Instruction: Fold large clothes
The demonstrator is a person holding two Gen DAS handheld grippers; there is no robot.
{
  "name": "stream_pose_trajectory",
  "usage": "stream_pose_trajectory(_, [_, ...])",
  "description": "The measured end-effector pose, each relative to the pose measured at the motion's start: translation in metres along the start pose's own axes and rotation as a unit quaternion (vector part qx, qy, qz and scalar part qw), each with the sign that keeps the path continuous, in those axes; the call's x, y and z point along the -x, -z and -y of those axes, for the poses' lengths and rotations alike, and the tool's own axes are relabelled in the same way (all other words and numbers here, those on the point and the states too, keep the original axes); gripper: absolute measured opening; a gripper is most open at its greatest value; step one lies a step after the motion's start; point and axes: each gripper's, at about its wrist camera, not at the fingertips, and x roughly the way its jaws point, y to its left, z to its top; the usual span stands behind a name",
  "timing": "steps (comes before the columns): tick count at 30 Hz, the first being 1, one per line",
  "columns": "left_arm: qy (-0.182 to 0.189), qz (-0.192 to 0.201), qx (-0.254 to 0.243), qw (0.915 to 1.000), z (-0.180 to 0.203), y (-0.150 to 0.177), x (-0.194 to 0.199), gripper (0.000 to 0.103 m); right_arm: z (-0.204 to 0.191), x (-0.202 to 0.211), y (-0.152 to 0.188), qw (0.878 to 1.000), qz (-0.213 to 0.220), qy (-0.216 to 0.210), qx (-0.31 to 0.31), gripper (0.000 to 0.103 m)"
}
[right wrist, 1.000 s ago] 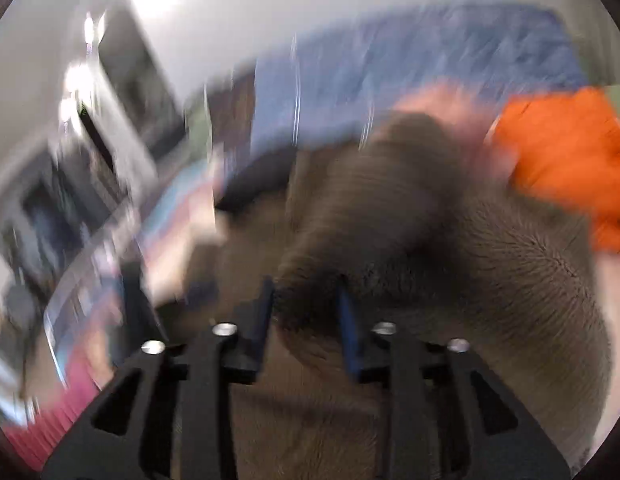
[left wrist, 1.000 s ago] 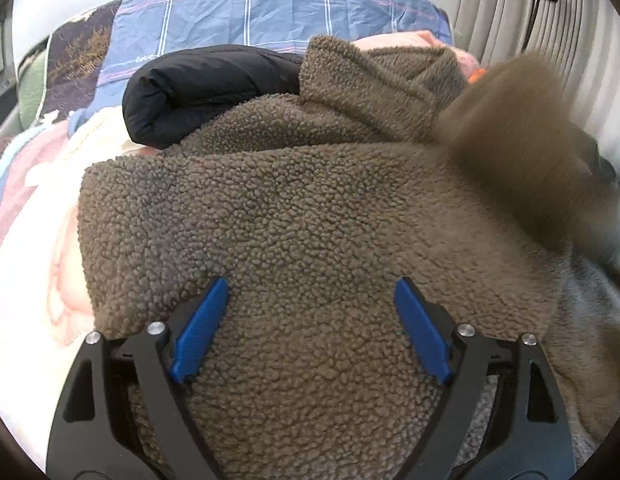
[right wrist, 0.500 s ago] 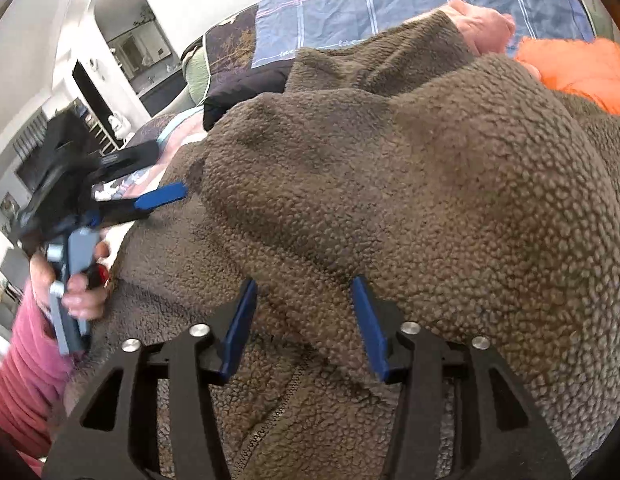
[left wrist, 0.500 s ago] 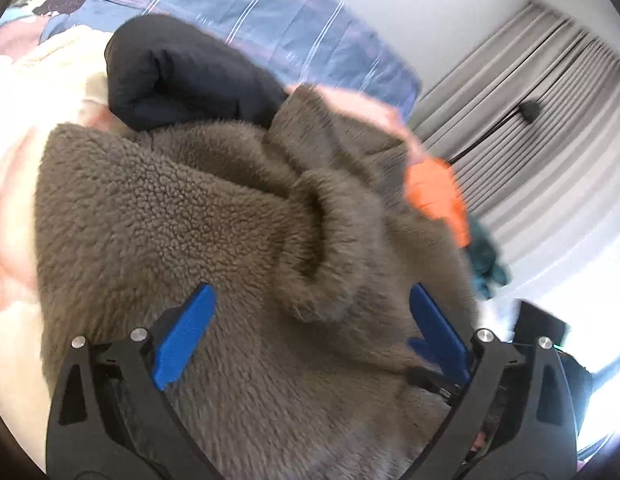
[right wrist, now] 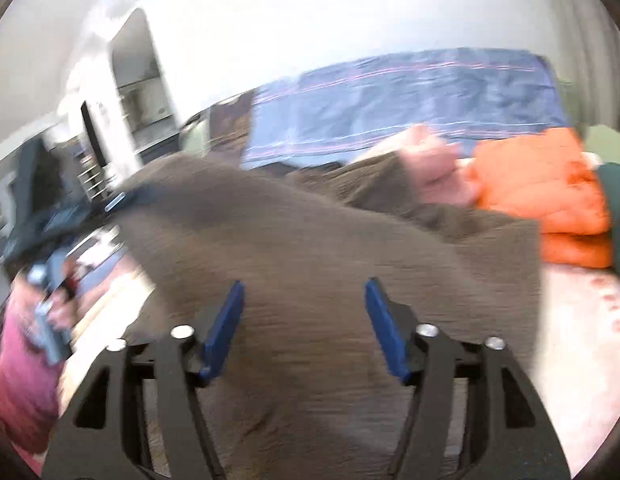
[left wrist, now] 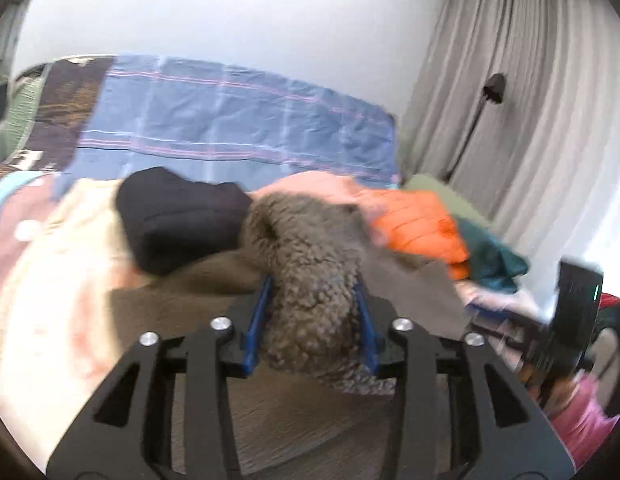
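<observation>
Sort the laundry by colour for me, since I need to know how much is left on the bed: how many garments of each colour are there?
Brown fleece, pinched in the left tongs: 1
Black: 1
Orange: 1
Teal: 1
Pink: 1
Total: 5

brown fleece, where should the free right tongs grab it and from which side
Probably the straight edge of the brown fleece on the right, below the orange jacket, coming in from the right. There the cloth lies flat and thin on the bed, so open right tongs can slide over the hem. The left tongs already pinch a bunched fold.
</observation>
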Motion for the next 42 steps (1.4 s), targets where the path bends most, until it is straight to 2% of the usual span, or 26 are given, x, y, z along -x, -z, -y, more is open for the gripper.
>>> stream_pose_trajectory(1, [-0.038, -0.025, -0.012, 0.9989, -0.007, 0.014, -0.005, 0.061, 0.009, -0.016, 0.006, 0.998, -0.035, 0.042, -0.008, 0.066])
stream_pose_trajectory(2, [-0.069, -0.044, -0.020, 0.9964, -0.014, 0.025, -0.015, 0.076, 0.015, -0.033, 0.013, 0.995, -0.069, 0.076, -0.012, 0.066])
stream_pose_trajectory(4, [-0.136, -0.100, -0.026, 0.9853, -0.034, 0.054, -0.043, 0.075, 0.028, -0.066, 0.037, 0.982, -0.135, 0.129, -0.013, 0.065])
stream_pose_trajectory(5, [-0.152, -0.124, -0.017, 0.9804, -0.041, 0.064, -0.057, 0.077, 0.030, -0.070, 0.046, 0.983, -0.131, 0.131, -0.012, 0.065])
stream_pose_trajectory(6, [-0.145, -0.129, 0.001, 0.9809, -0.051, 0.070, -0.057, 0.076, 0.029, -0.065, 0.045, 0.984, -0.122, 0.133, -0.008, 0.065])
stream_pose_trajectory(7, [-0.132, -0.118, 0.029, 0.9837, -0.058, 0.070, -0.052, 0.076, 0.023, -0.061, 0.041, 0.984, -0.118, 0.137, 0.003, 0.065])
stream_pose_trajectory(9, [-0.127, -0.102, 0.042, 0.9857, -0.057, 0.059, -0.042, 0.074, 0.014, -0.049, 0.032, 0.984, -0.103, 0.143, 0.019, 0.065])
stream_pose_trajectory(12, [-0.109, -0.051, 0.006, 0.9927, -0.032, 0.035, -0.028, 0.073, 0.001, -0.037, 0.015, 0.989, -0.062, 0.131, 0.038, 0.066])
stream_pose_trajectory(14, [-0.089, -0.046, -0.019, 0.9948, -0.017, 0.028, -0.033, 0.076, -0.006, -0.039, 0.011, 0.987, -0.056, 0.139, 0.053, 0.067])
stream_pose_trajectory(16, [-0.090, -0.072, -0.037, 0.9926, -0.006, 0.035, -0.054, 0.083, 0.000, -0.063, 0.019, 0.980, -0.099, 0.160, 0.058, 0.068])
stream_pose_trajectory(17, [-0.104, -0.102, -0.043, 0.9883, -0.003, 0.048, -0.072, 0.084, 0.011, -0.074, 0.038, 0.973, -0.137, 0.175, 0.058, 0.074])
stream_pose_trajectory(19, [-0.140, -0.182, -0.049, 0.9720, -0.014, 0.085, -0.120, 0.089, 0.022, -0.081, 0.051, 0.976, -0.127, 0.168, 0.048, 0.079])
stream_pose_trajectory(21, [-0.125, -0.169, -0.031, 0.9772, -0.021, 0.086, -0.120, 0.091, 0.022, -0.076, 0.045, 0.976, -0.129, 0.169, 0.042, 0.081])
stream_pose_trajectory(23, [-0.118, -0.165, -0.015, 0.9791, -0.024, 0.077, -0.115, 0.091, 0.023, -0.075, 0.048, 0.976, -0.125, 0.171, 0.044, 0.082])
stream_pose_trajectory(28, [-0.122, -0.155, -0.013, 0.9803, -0.023, 0.074, -0.093, 0.090, 0.027, -0.067, 0.049, 0.978, -0.121, 0.166, 0.040, 0.083])
stream_pose_trajectory(29, [-0.120, -0.146, -0.008, 0.9820, -0.022, 0.070, -0.080, 0.090, 0.030, -0.057, 0.049, 0.978, -0.111, 0.175, 0.040, 0.083])
stream_pose_trajectory(31, [-0.115, -0.111, -0.003, 0.9871, -0.027, 0.070, -0.037, 0.093, 0.036, -0.037, 0.050, 0.971, -0.085, 0.221, 0.040, 0.082])
stream_pose_trajectory(33, [-0.126, -0.087, -0.001, 0.9882, -0.034, 0.074, -0.007, 0.098, 0.059, -0.019, 0.054, 0.950, -0.070, 0.304, 0.024, 0.083])
stream_pose_trajectory(34, [-0.138, -0.082, 0.003, 0.9870, -0.044, 0.080, 0.012, 0.098, 0.077, -0.014, 0.057, 0.949, -0.077, 0.305, -0.006, 0.083])
stream_pose_trajectory(35, [-0.146, -0.085, 0.007, 0.9855, -0.052, 0.085, 0.021, 0.098, 0.101, -0.008, 0.060, 0.961, -0.091, 0.254, -0.067, 0.084])
stream_pose_trajectory(36, [-0.159, -0.098, 0.019, 0.9823, -0.065, 0.094, 0.032, 0.098, 0.121, -0.001, 0.064, 0.965, -0.096, 0.208, -0.129, 0.084])
stream_pose_trajectory(37, [-0.163, -0.111, 0.030, 0.9799, -0.073, 0.101, 0.039, 0.098, 0.135, 0.009, 0.069, 0.963, -0.093, 0.179, -0.177, 0.084])
stream_pose_trajectory(39, [-0.162, -0.140, 0.055, 0.9752, -0.087, 0.121, 0.053, 0.098, 0.137, 0.023, 0.071, 0.964, -0.086, 0.171, -0.184, 0.084])
stream_pose_trajectory(42, [-0.152, -0.155, 0.057, 0.9745, -0.091, 0.137, 0.072, 0.098, 0.117, 0.047, 0.072, 0.976, -0.074, 0.148, -0.140, 0.084])
